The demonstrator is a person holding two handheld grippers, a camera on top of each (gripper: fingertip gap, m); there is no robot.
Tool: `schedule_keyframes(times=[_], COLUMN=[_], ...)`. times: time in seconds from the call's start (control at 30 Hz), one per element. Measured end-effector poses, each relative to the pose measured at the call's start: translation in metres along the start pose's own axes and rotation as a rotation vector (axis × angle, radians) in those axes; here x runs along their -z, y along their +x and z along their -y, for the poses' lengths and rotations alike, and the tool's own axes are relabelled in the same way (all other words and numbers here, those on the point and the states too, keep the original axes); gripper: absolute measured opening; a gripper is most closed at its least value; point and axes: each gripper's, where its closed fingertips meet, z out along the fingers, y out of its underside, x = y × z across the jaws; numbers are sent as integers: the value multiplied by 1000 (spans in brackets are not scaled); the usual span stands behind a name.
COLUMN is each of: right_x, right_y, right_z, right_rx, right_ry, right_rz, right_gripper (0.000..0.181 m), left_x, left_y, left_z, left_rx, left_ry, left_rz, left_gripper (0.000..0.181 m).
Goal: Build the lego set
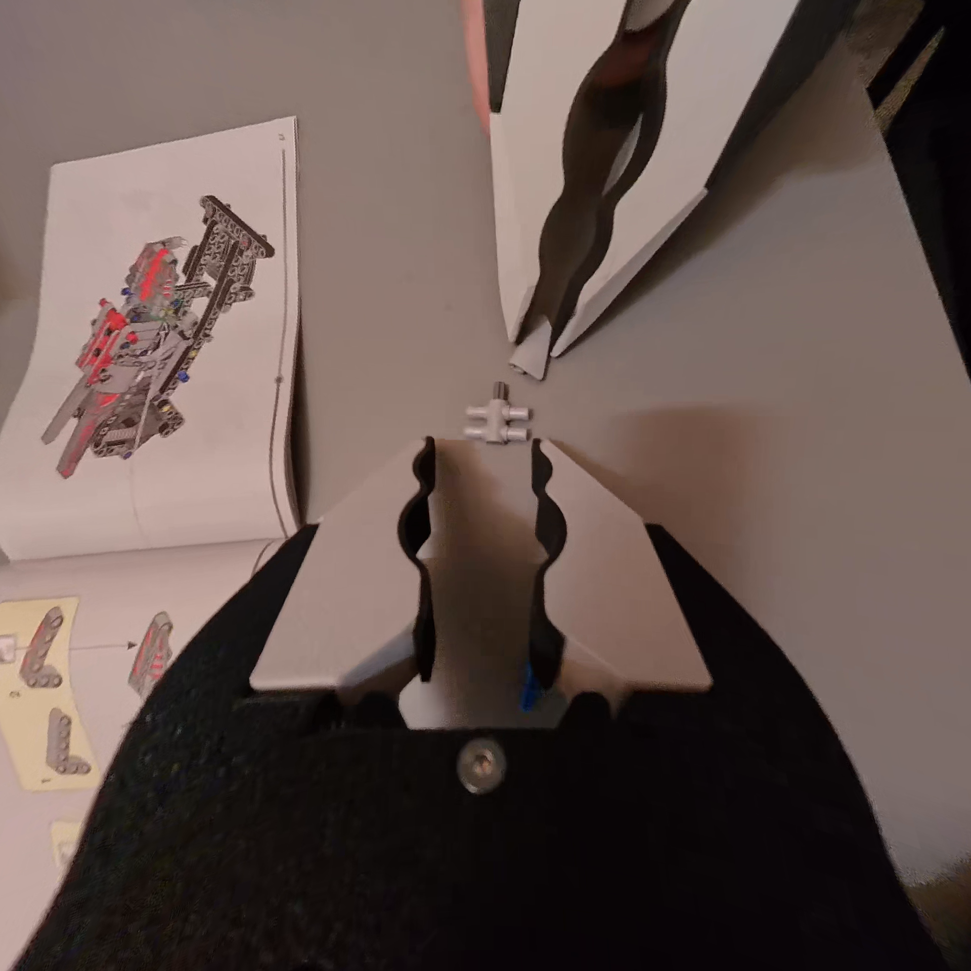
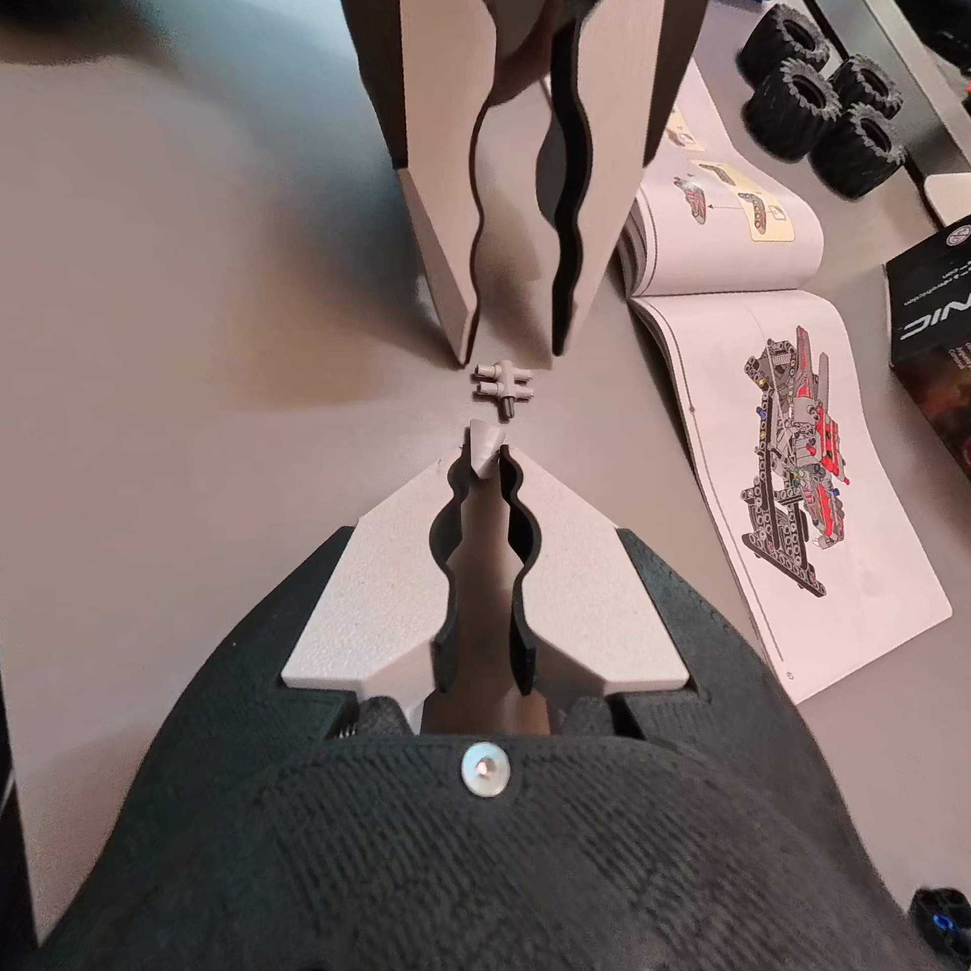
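Note:
A small light grey connector with side pins [image 1: 498, 420] lies on the grey table [image 1: 735, 473], just past the tips of my left gripper [image 1: 483, 444]. That gripper is open and empty, with its jaws set either side of the connector's near end. My right gripper [image 2: 484, 451] is shut on a small grey wedge-shaped piece [image 2: 486, 446], held a short way from the connector [image 2: 503, 389]. In the right wrist view the left gripper [image 2: 509, 352] faces mine from across the connector. In the left wrist view the right gripper [image 1: 533, 352] comes in from the upper right with the grey piece [image 1: 527, 360] at its tips.
An open instruction booklet [image 1: 157, 341] lies on the table and also shows in the right wrist view [image 2: 788, 473]. Several black tyres [image 2: 819, 94] and a dark box [image 2: 935, 341] stand beyond it. A small black and blue part [image 2: 940, 930] lies at the near right. A blue piece [image 1: 529, 683] shows between my left finger bases.

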Motion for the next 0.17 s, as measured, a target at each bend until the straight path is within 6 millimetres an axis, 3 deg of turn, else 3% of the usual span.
schedule_keyframes(times=[0.03,0.17], right_x=[0,-1], right_y=[1,5], right_z=[0,-1], right_rx=[1,-2], right_ry=[3,17], right_rz=[7,36], right_gripper=[9,9], left_x=[-1,-4], left_y=[0,3], left_z=[1,2], left_rx=[4,22], left_ry=[7,24], left_rz=[-10,-59], left_gripper=[34,26])
